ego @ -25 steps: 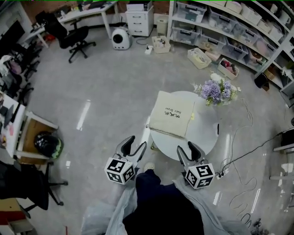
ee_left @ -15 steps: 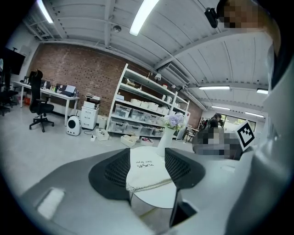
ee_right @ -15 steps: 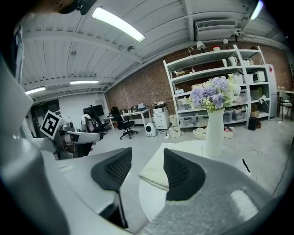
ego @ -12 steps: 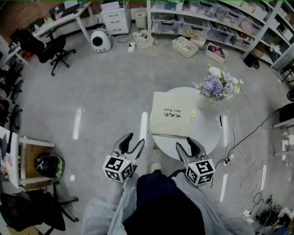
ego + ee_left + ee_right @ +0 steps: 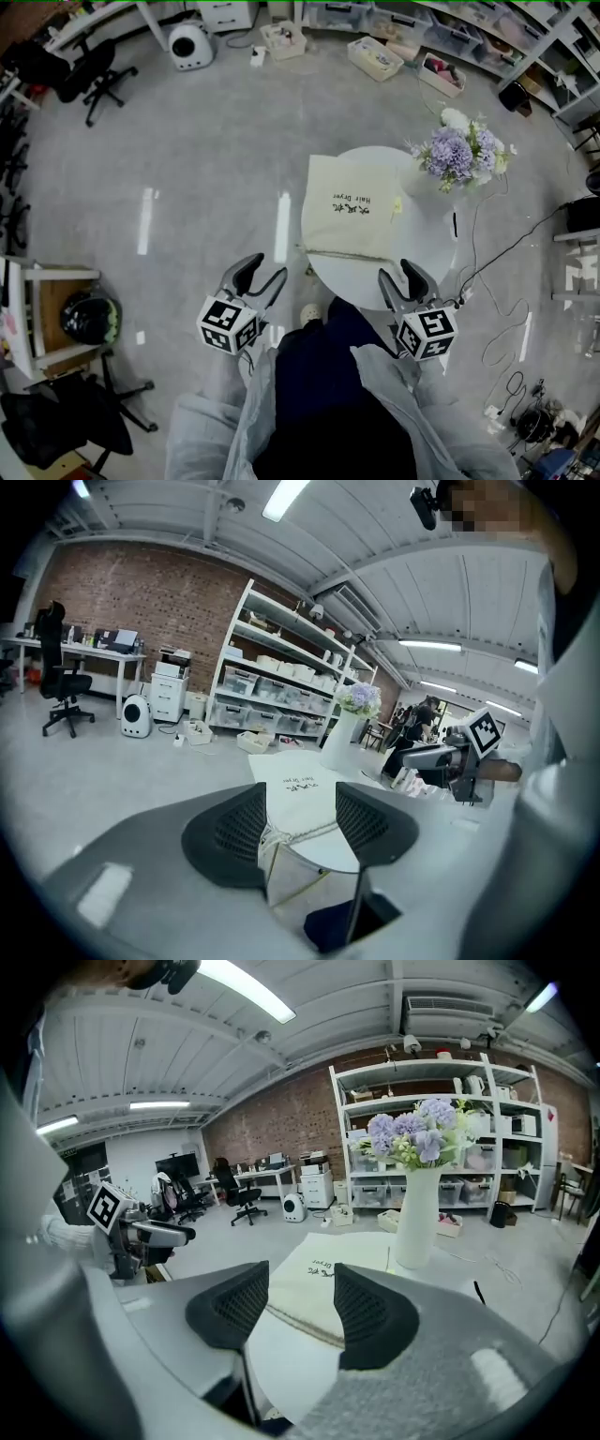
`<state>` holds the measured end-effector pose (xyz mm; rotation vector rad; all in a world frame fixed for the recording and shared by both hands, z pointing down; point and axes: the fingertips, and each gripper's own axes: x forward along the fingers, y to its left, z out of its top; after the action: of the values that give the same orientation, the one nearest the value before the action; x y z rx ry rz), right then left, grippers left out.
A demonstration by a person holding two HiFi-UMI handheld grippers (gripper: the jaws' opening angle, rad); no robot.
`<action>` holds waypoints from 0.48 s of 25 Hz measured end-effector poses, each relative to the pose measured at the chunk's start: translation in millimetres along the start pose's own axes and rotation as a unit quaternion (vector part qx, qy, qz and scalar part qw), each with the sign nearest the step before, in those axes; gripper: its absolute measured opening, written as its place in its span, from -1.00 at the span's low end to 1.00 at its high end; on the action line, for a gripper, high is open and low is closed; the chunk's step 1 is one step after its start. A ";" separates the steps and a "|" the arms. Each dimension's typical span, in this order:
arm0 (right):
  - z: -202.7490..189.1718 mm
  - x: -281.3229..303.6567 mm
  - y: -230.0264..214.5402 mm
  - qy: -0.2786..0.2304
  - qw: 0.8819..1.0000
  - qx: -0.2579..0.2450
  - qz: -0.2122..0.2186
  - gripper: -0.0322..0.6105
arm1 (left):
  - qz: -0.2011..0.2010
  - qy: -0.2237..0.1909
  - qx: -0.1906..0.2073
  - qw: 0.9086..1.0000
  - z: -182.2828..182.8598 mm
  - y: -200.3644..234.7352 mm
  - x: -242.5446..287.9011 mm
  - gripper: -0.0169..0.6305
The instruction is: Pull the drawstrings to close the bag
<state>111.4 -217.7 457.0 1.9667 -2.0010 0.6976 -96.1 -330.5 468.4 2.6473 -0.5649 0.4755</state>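
A cream cloth drawstring bag point(image 5: 352, 208) with dark lettering lies flat on the round white table point(image 5: 427, 258), its gathered drawstring edge point(image 5: 339, 253) toward me. My left gripper point(image 5: 260, 278) hangs open over the floor, left of the table's near edge. At the table's near right rim my right gripper point(image 5: 407, 277) also stands open, holding nothing. The bag point(image 5: 300, 794) shows between the left jaws, and the bag point(image 5: 314, 1293) lies between the right jaws, both at a distance.
A white vase of purple and white flowers point(image 5: 459, 155) stands at the table's far right, with a dark pen point(image 5: 455, 225) near it. Cables point(image 5: 502, 328) trail on the floor to the right. Shelving with bins point(image 5: 441, 37) lines the back; office chairs point(image 5: 89, 80) stand left.
The view has shifted so the table sits closer and more central. Both grippers stay open and low; the right one now reaches the table's near rim.
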 end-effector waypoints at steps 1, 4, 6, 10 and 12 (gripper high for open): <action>-2.4 0.8 -5.4 0.006 1.000 0.002 -0.001 -0.24 | -0.003 0.009 -0.001 1.000 -4.8 2.4 2.1 -0.24; -13.4 4.6 -21.2 0.029 1.000 -0.001 0.001 -0.24 | -0.010 0.042 0.009 0.999 -20.3 7.7 12.7 -0.24; -21.5 8.5 -29.2 0.045 0.999 -0.007 0.005 -0.24 | -0.014 0.067 0.025 0.997 -31.5 11.6 21.7 -0.24; -39.0 18.5 -40.2 0.082 0.996 -0.032 0.026 -0.24 | -0.017 0.128 0.072 0.989 -58.0 20.4 38.9 -0.18; -49.1 23.8 -44.0 0.104 0.993 -0.046 0.037 -0.24 | -0.021 0.161 0.096 0.982 -73.5 24.2 46.0 -0.16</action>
<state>146.0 -212.8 517.7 1.6998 -1.9531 0.7763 -85.1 -333.2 557.7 2.6725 -0.3777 0.9665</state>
